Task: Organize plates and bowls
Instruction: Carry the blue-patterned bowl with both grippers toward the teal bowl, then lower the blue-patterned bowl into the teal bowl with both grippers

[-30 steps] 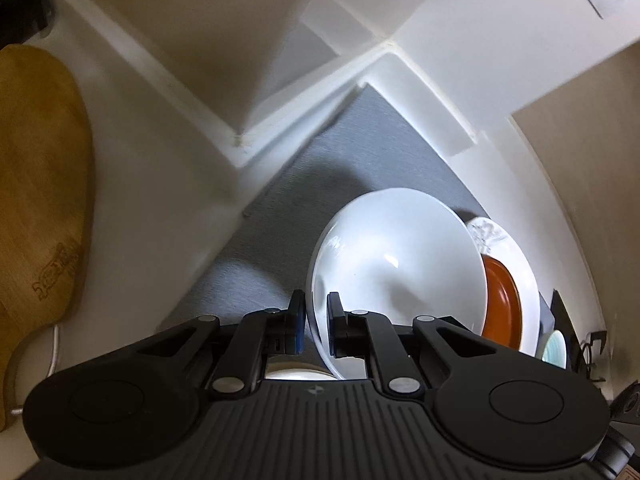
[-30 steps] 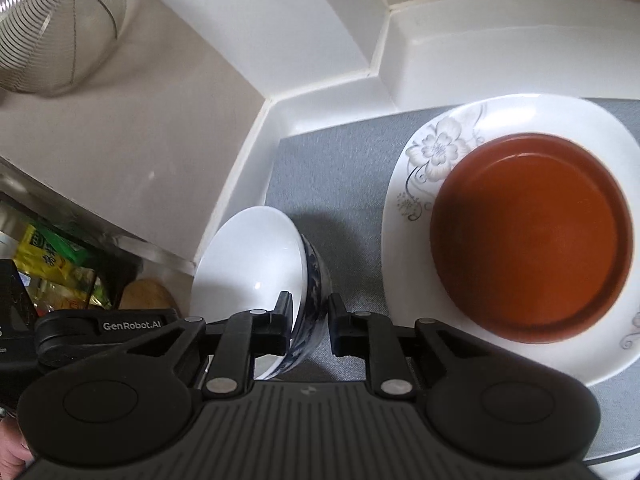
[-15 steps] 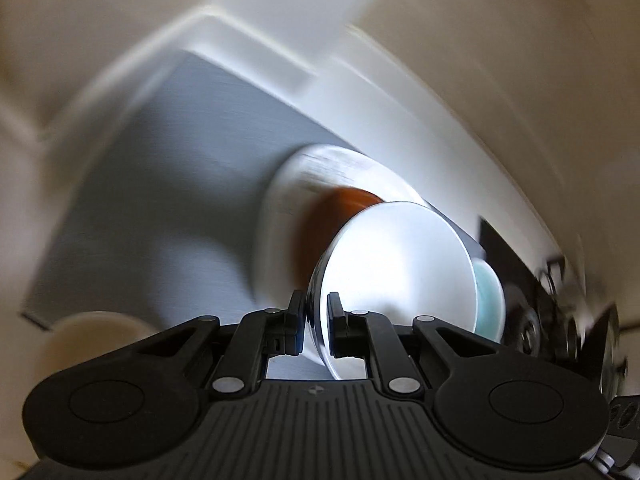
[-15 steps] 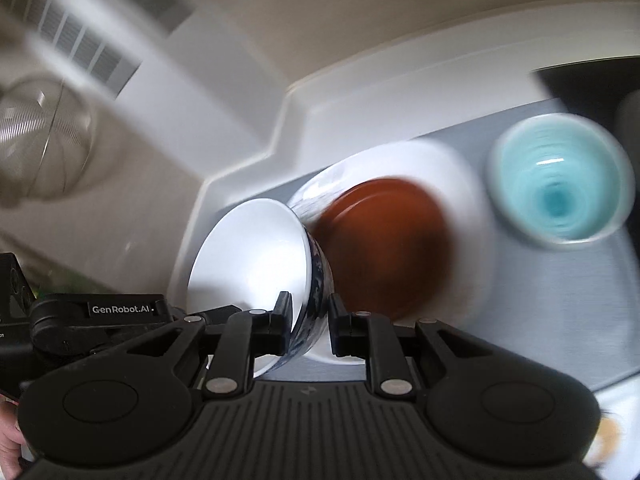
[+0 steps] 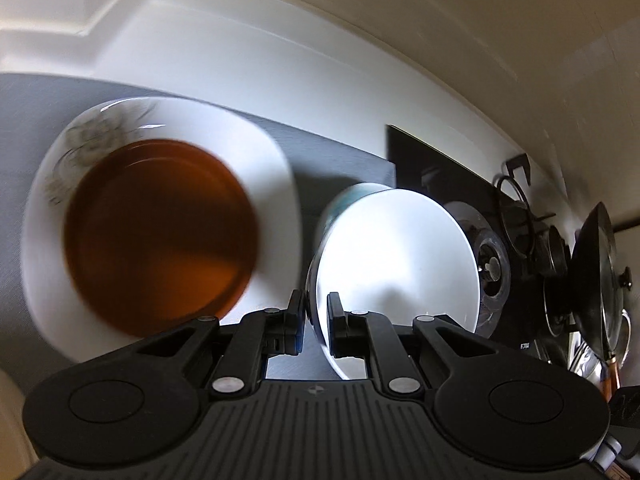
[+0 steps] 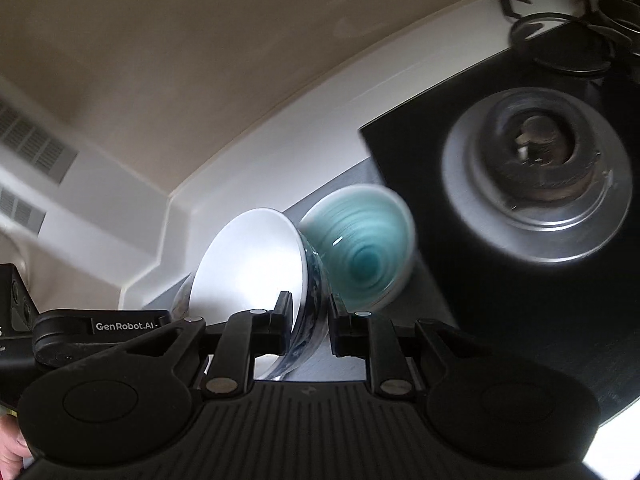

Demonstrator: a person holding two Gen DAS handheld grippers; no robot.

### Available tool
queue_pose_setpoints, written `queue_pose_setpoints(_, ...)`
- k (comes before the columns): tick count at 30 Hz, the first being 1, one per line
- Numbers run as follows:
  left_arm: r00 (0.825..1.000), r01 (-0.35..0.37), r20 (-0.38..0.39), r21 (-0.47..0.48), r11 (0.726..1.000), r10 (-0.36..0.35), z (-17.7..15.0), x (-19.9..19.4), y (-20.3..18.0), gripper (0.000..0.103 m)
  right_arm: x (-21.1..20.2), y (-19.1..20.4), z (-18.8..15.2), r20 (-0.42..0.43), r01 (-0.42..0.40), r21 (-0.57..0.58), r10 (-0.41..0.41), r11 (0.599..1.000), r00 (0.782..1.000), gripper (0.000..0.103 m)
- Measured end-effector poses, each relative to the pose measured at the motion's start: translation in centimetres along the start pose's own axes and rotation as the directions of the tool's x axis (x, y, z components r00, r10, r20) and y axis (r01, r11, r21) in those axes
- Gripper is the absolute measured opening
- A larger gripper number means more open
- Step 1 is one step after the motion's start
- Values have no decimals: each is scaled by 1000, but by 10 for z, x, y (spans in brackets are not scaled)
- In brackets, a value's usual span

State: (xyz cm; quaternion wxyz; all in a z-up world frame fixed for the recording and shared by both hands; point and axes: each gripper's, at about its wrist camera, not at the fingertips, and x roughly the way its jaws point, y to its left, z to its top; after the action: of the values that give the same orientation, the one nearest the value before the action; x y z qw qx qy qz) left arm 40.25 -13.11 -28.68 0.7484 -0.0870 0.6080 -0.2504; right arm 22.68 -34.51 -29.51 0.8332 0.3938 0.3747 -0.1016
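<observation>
— Both hands have swung along the tabletop [image 5: 224, 60] since a second ago: the teal bowl [image 6: 360, 248] and the stove burner [image 6: 536, 176] have come into sight.

— And the grips?

— Left gripper [image 5: 316, 312] has its jaws pinching the rim of a white bowl [image 5: 396, 256], carried tilted above the grey mat [image 5: 336, 160]. Right gripper [image 6: 308, 316] clamps a blue-patterned bowl [image 6: 252, 264] just beside the teal one.

— The brown dish [image 5: 160, 228]?

— Sitting on the flowered plate [image 5: 272, 176], on the mat.
</observation>
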Motion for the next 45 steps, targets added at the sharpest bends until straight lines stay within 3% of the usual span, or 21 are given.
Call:
queue_pose_setpoints(8,997,-68,-22,76,995,69,15,18,-26,13,19,-19,20,23,6,11,-6,1000,1000,19)
queue_pose_setpoints(19,992,-125,-18,118,985,128,19,26,-36,15,41,-35,22,-4,11,5,-11,1000,1000,16)
queue_pose_setpoints(25,991,-123,-38,101,987,128,22,33,-36,16,51,-33,26,-9,36,-42,-36,998,999,14)
queue_pose_setpoints(32,995,-65,-71,64,996,69,19,37,-22,18,64,-31,28,0,93,-103,-94,990,996,10)
queue_pose_setpoints(34,996,-61,-68,56,997,64,21,32,-19,18,66,-31,30,7,103,-120,-103,987,995,10)
queue_pose_setpoints(38,993,-121,13,135,983,121,24,17,-26,17,70,-25,34,4,113,-178,-114,978,993,9)
queue_pose_setpoints(42,993,-117,17,142,983,116,30,17,-27,17,73,-21,34,-1,130,-210,-133,969,991,8)
queue_pose_setpoints(45,990,-141,6,159,977,142,32,27,-27,17,69,-28,36,-17,104,-139,-107,985,994,11)
